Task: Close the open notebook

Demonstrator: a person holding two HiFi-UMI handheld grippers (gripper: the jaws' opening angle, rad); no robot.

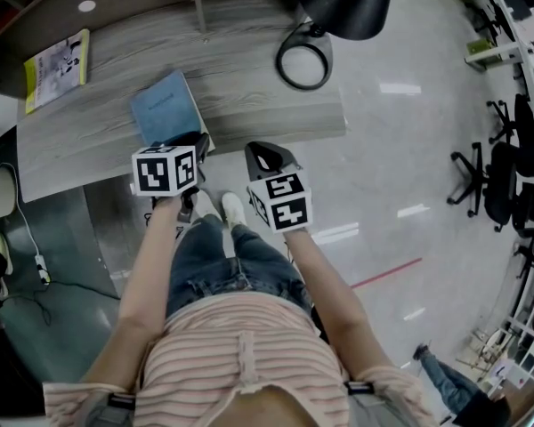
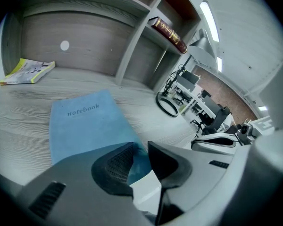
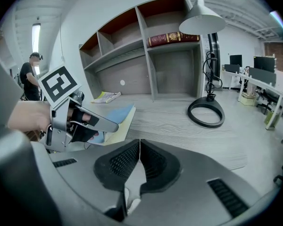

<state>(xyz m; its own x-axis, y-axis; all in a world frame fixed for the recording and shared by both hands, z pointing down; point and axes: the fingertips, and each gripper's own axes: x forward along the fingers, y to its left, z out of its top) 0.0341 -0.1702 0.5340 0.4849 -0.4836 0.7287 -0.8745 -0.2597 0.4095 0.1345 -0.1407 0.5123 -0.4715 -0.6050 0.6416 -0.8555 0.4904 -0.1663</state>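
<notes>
Left gripper (image 2: 140, 147) tilts downward, jaws parted; right gripper (image 3: 139, 145) beside it, jaws pressed together.

Matt blue notebook (image 1: 165, 105) cover over cream paper pages, lying on a smooth desk (image 1: 240, 52) of pale grey wood grain; at 10 o'clock a booklet (image 1: 58, 68) of printed paper; at 4 o'clock a glossy floor (image 1: 400, 176) mirroring the lights.

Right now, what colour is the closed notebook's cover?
Light blue. The notebook cover shows best in the left gripper view.
</notes>
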